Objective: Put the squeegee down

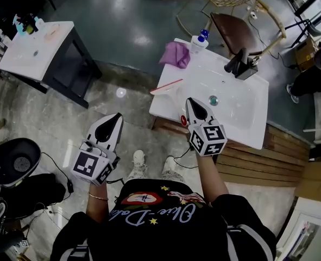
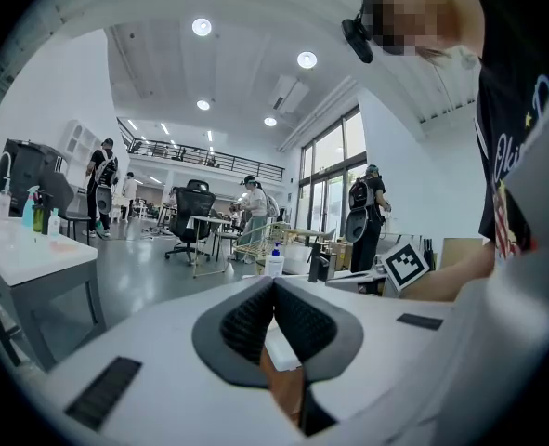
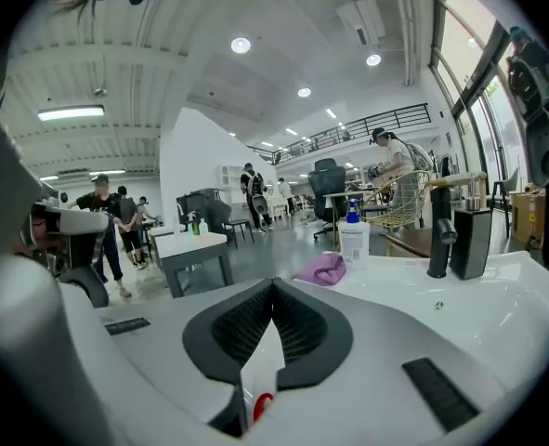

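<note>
On sink (image 1: 241, 116) left rim: squeegee (image 1: 167, 86) lies flat, already released.
Right gripper (image 1: 195, 104): jaws pressed together, empty; back away without nudging it.
Left gripper (image 1: 115, 121): likewise closed, empty.

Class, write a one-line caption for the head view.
The squeegee lies on the white sink's left rim near a purple cloth; right gripper, shut and empty, hangs over the front edge.

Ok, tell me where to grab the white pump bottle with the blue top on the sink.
Grip the white pump bottle round its straight body, below the pump, probably coming level from the near side: it stands upright, and the crumpled purple cloth lies close on its left.
</note>
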### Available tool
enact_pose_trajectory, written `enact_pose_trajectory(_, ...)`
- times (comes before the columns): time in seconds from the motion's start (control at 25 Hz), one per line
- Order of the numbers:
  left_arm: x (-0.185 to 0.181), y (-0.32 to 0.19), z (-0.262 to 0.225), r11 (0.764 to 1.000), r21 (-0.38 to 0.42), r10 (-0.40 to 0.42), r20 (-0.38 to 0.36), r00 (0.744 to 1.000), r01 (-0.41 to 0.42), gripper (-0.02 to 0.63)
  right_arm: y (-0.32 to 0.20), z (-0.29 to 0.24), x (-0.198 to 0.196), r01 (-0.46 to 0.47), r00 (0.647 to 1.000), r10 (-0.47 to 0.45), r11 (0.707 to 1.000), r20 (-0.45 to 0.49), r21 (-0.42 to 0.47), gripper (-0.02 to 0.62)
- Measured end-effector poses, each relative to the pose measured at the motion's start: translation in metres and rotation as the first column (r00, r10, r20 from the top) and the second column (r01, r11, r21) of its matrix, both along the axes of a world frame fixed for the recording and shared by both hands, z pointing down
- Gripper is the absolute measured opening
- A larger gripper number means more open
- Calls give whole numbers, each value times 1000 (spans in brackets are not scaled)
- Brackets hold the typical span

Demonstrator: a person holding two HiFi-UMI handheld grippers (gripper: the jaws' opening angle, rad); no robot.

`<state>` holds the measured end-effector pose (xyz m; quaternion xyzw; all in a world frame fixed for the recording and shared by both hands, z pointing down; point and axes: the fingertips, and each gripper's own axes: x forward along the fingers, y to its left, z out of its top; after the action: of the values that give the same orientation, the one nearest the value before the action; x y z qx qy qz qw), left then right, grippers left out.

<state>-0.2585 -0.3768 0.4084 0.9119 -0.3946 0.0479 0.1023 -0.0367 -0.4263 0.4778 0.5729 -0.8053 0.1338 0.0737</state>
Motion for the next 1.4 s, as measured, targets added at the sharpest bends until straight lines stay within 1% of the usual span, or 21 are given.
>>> enact_pose_trajectory(0.4,17,-1,-11,999,26,27,18,999,-28,3,7,-35,3,21,998,-26,996,57,84,2)
enact_pose_trajectory(0.72,31,-5,-23,998,52,42,19,999,-43,3,13,-69,2,49,993,-67,984,101,171,2)
enact_pose_trajectory(0.88,38,-5,-28,996,65,55,19,998,-56,3,16,-82,3,63,991,-84,978,103,200,2)
enact_pose_trajectory(1.4,58,-12,-39,990,112,84,3,996,-84,3,23,-111,11,74,990,-101,965,97,253,2)
